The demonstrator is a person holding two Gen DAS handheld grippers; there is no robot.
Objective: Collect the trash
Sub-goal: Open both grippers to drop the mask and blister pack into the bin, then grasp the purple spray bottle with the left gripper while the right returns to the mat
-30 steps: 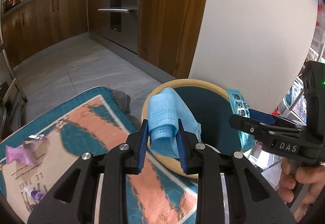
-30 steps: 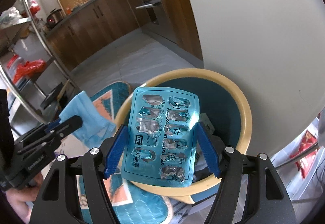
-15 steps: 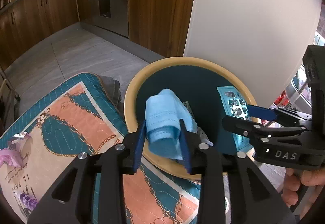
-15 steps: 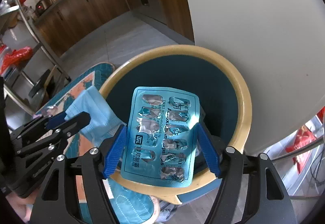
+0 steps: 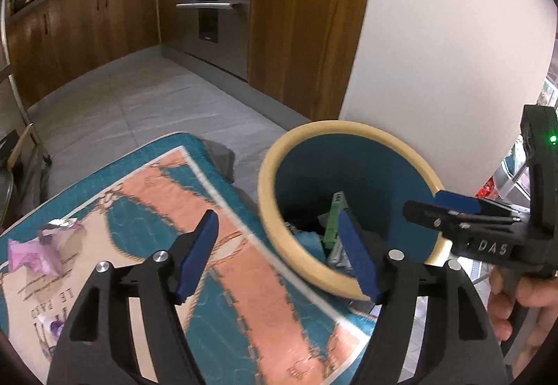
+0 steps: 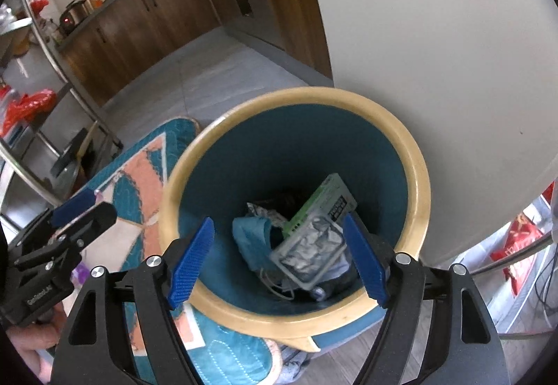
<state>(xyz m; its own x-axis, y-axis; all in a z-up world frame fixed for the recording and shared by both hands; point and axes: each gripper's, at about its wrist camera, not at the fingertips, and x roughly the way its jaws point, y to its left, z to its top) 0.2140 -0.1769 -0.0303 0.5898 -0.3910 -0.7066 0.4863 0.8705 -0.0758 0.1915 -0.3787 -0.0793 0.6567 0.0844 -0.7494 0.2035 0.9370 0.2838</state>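
Patterned mat (image 5: 244, 287) holds two wrappers (image 5: 38, 249); one bin (image 6: 415, 182).

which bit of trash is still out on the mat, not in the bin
The crumpled pink wrapper lies on the patterned mat. The blue mask and blister pack are inside the bin.

Bin (image 5: 268, 175) near rim motion-blurred; bin contents partly hidden behind right finger (image 5: 355, 252); purple wrapper (image 5: 31, 254) print unreadable.

Where I am: home kitchen | wooden cabinets (image 5: 80, 22) | built-in oven (image 5: 216, 1) | grey tiled floor (image 5: 139, 98) | countertop cooker (image 6: 71, 15)
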